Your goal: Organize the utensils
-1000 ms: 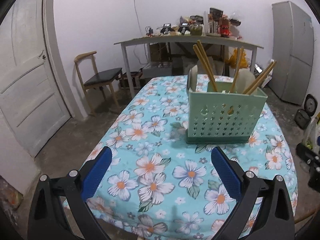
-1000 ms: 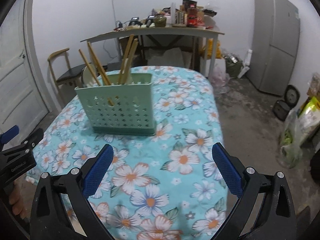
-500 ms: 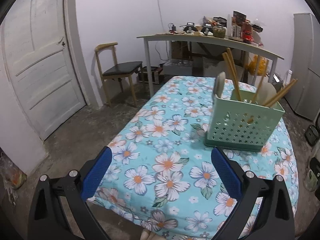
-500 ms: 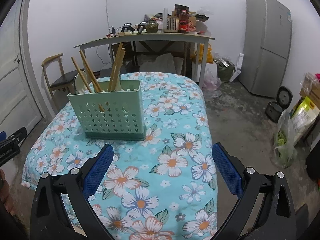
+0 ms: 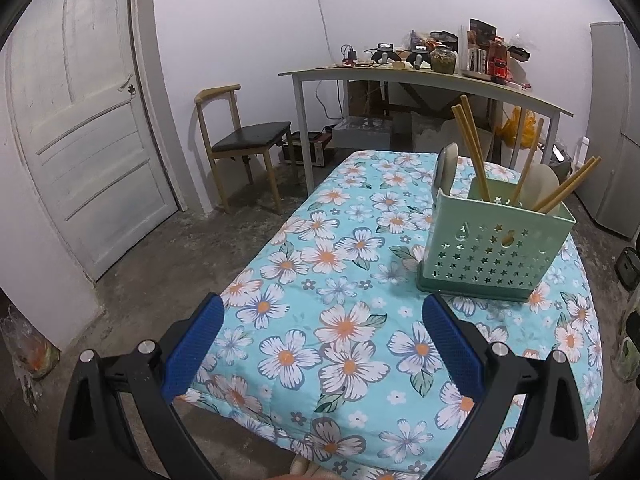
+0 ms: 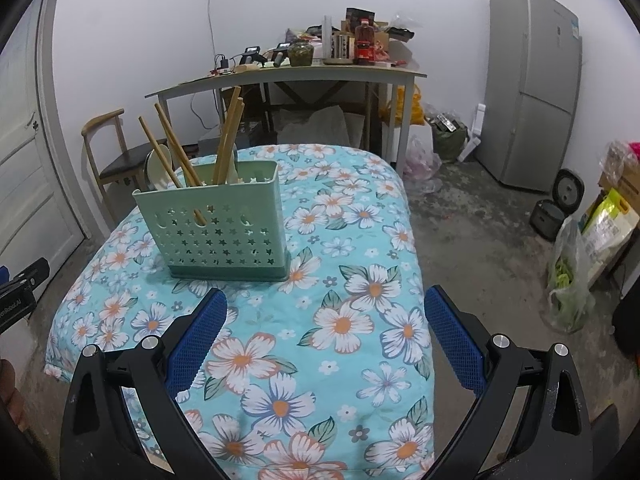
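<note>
While both tongs gape, chopsticks (image 6: 176, 152) crowd the caddy (image 6: 216, 224).

The table (image 6: 360, 264) stands mid-room with the utensil holder (image 6: 216, 228) on it, toward its left half as the right gripper's camera sees it, at about eleven o'clock. Chopsticks (image 6: 172, 148) and a spoon (image 6: 154, 168) stand in the holder, leaning apart. Behind the table, at twelve o'clock, a long desk (image 6: 288, 76) sits against the back wall, loaded with clutter. The chair (image 5: 244, 144) is at ten o'clock beside the door (image 5: 80, 120). The fridge (image 6: 532, 88) stands at two o'clock, with bags (image 6: 584, 256) on the floor at three.
</note>
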Available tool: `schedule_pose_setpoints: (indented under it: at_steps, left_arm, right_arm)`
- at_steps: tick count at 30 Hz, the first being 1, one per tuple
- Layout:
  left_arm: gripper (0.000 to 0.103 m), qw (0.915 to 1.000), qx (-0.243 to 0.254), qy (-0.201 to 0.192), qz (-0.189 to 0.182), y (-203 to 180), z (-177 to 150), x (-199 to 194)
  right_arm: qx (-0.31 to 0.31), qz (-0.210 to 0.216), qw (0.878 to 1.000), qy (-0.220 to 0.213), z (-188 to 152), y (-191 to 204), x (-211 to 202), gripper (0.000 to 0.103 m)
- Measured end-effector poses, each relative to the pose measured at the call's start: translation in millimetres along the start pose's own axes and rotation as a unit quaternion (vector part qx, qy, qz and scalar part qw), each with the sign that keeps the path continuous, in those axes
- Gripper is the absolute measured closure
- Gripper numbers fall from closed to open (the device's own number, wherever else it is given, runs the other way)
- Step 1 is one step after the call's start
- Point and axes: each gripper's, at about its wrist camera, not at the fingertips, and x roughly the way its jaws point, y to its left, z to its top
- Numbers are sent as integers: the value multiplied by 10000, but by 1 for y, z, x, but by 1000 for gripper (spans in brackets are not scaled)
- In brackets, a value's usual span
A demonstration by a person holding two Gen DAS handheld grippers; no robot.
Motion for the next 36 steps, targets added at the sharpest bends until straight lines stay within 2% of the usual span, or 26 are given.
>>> schedule_pose_setpoints:
  at_steps: [36]
  left_arm:
    - [6,9999,82,110,-98,-5,-3,-1]
  right_arm:
    - [3,64,10000,-60,1,1,-4,8]
